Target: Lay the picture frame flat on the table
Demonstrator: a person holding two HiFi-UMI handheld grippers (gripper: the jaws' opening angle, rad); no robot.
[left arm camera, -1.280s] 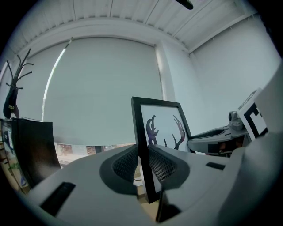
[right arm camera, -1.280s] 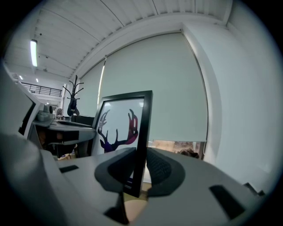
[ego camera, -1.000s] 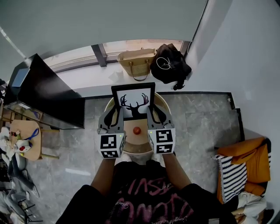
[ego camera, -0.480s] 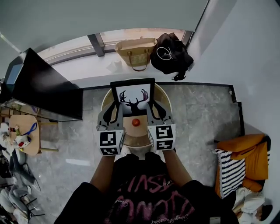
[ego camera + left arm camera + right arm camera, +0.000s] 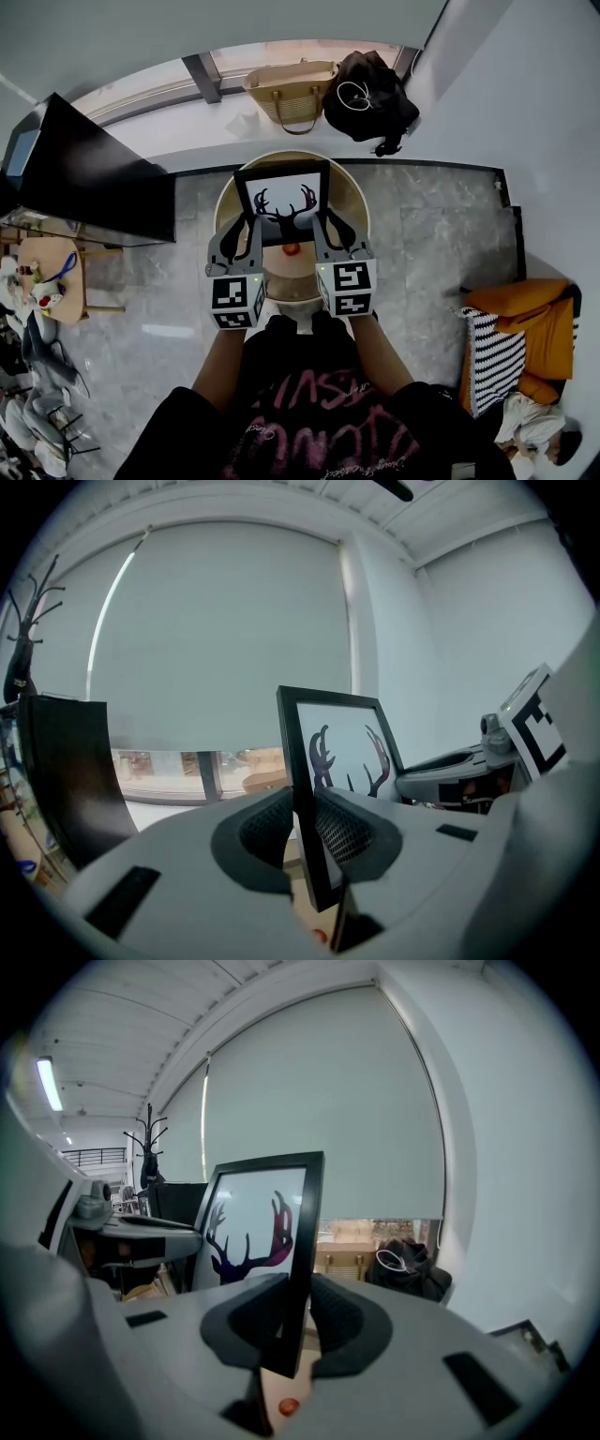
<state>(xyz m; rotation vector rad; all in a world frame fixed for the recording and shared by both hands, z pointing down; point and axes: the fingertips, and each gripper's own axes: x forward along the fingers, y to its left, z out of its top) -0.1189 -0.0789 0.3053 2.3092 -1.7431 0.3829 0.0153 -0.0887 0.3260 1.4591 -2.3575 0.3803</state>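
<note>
Both tongs are closed on the picture frame [image 5: 283, 199], 1 at each side. The left tongs [image 5: 245, 229] clamp the frame's left edge; the left gripper view shows the black moulding pinched between the 2 ribbed pads with no gap. The right tongs [image 5: 324, 225] clamp the right edge in the same way, the pads pressed against both faces of the moulding. The frame is black and holds a white print of a dark antlered deer head. It stands close to upright over the round wooden bench [image 5: 352, 199], its face towards the person and its top edge furthest from them. It is not lying flat. Whether its lower edge touches the bench top cannot be told. A small red round object [image 5: 292, 248] lies on the bench just in front of the frame's lower edge, between the 2 tongs. Beyond the bench, by the window, a woven straw bag [image 5: 291, 89] sits just beside a black bag [image 5: 370, 98]. A large black panel [image 5: 94, 178] stands to the left of the bench.
</note>
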